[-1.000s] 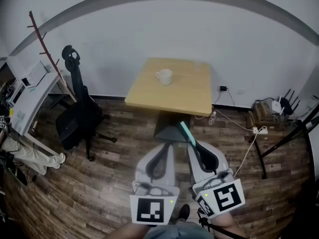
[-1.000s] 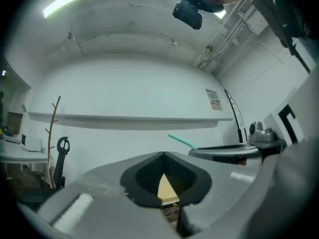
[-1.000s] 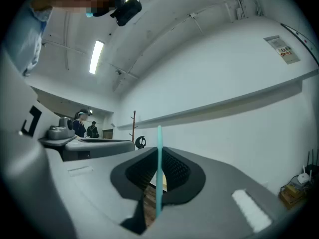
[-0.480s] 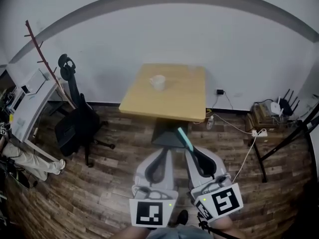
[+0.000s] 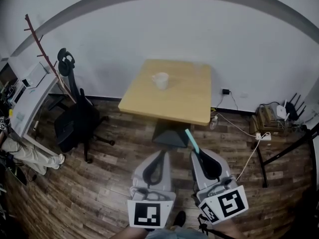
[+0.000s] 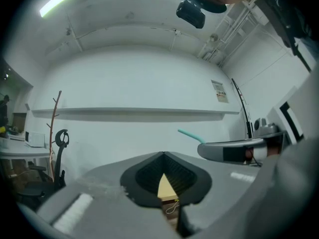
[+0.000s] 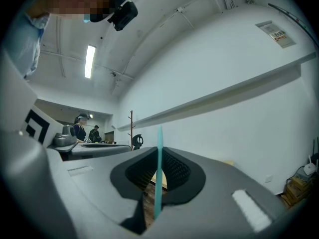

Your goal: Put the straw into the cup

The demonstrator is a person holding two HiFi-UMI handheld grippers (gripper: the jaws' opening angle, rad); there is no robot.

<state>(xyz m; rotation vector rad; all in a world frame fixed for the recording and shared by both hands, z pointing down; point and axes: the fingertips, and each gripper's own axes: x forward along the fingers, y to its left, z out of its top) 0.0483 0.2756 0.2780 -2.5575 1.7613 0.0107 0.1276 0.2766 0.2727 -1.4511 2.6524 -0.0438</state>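
A white cup [image 5: 160, 79] stands on the far left part of the yellow square table [image 5: 184, 101], well ahead of both grippers. My right gripper [image 5: 197, 152] is held low over the wood floor, short of the table's near edge, and is shut on a teal straw [image 5: 191, 139] that sticks out forward past its tips. In the right gripper view the straw [image 7: 159, 166] runs upright between the closed jaws of the right gripper [image 7: 159, 156]. My left gripper [image 5: 159, 155] is beside it, shut, with nothing in it. The left gripper view shows the left gripper [image 6: 163, 157] and the straw's tip [image 6: 189, 134] at its right.
A black office chair [image 5: 76, 118], a coat stand [image 5: 45, 54] and a white desk [image 5: 27, 96] are at the left, with a person's legs [image 5: 25, 156] under the desk. Cables, a router [image 5: 286, 111] and a black frame [image 5: 291, 138] are at the right.
The head view has swayed a little, so the table and cup shift slightly in the picture. Both grippers keep their pose and the straw stays in the right one.
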